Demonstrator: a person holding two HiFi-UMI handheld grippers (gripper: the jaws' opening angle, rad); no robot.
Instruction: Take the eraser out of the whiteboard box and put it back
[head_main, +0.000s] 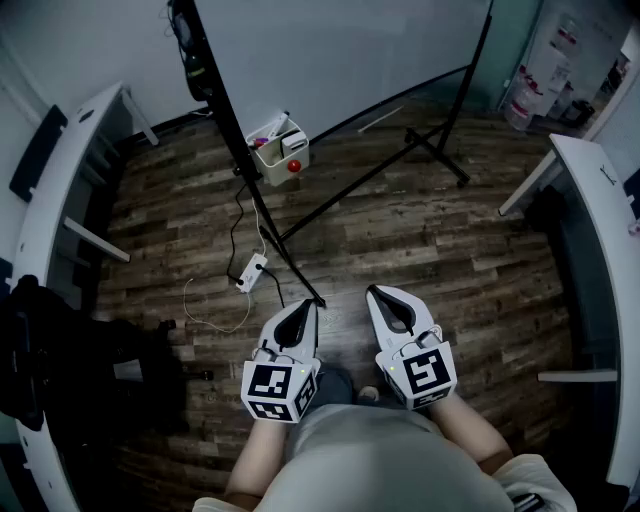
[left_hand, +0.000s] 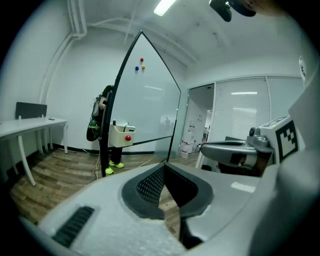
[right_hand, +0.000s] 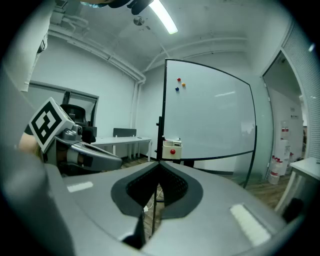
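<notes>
The cream whiteboard box (head_main: 278, 152) with a red knob hangs on the black whiteboard stand (head_main: 232, 130), far ahead of both grippers. A pale block that looks like the eraser (head_main: 291, 140) pokes out of its top beside some markers. The box (left_hand: 121, 135) is small in the left gripper view, and just as small and distant in the right gripper view, box (right_hand: 171, 148). My left gripper (head_main: 303, 309) and right gripper (head_main: 382, 297) are side by side close to my body, low over the floor. Both are shut with nothing between the jaws.
A white power strip (head_main: 252, 271) and loose cables lie on the wood floor near the stand's foot (head_main: 310, 297). White desks run along the left (head_main: 55, 190) and right (head_main: 605, 215). A person with bright shoes (left_hand: 111, 167) stands behind the whiteboard.
</notes>
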